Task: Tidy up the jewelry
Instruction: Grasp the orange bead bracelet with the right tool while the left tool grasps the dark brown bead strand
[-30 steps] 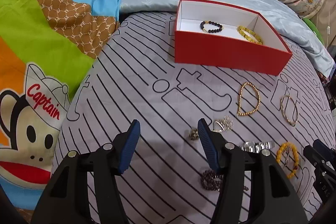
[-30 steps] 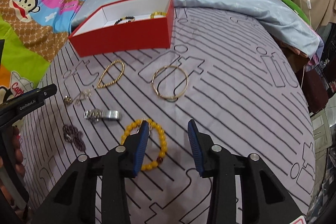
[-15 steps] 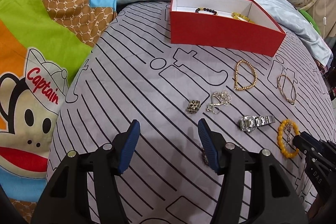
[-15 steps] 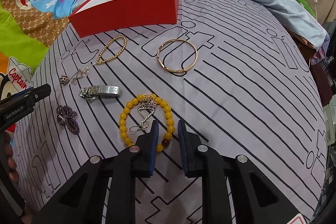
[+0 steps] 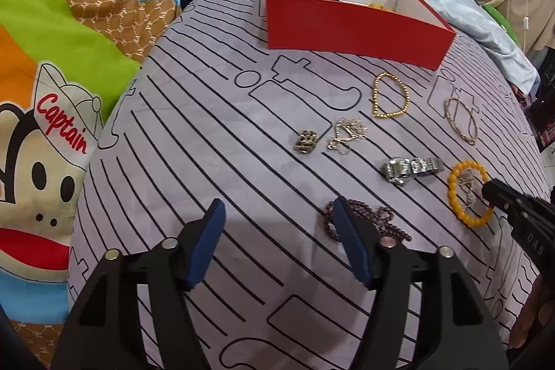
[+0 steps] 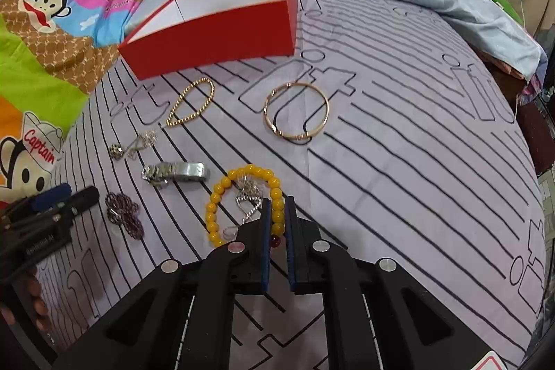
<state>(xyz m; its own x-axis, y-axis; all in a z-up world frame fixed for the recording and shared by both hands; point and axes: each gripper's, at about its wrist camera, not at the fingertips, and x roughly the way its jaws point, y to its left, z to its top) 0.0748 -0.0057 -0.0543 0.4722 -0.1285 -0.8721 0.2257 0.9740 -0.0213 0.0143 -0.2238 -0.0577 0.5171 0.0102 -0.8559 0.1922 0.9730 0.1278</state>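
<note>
Loose jewelry lies on the grey striped bedcover in front of a red box [image 5: 347,23] [image 6: 215,33]. My right gripper [image 6: 278,200] [image 5: 487,189] has its jaws closing on the right side of a yellow bead bracelet [image 6: 215,196] [image 5: 454,193], and the pads pinch its beads. A silver charm [image 6: 248,193] lies inside that bracelet. My left gripper [image 5: 277,201] [image 6: 79,196] hovers low over the cover. Its jaws are opening with nothing between them. Its right finger covers part of a dark purple bead chain [image 5: 388,221] [image 6: 121,214].
A silver watch [image 5: 409,167] [image 6: 173,172], a silver chain [image 5: 347,130], a small brooch [image 5: 305,141], a gold bead bracelet [image 5: 392,115] [image 6: 180,120] and a thin gold bangle [image 5: 451,120] [image 6: 295,136] lie between the grippers and the box. Cartoon bedding lies left, a blue quilt behind.
The right jaws came together from wide apart onto the yellow bracelet's side. The left gripper drew back and lower, bringing the purple chain under its right finger, and its jaws widened a little.
</note>
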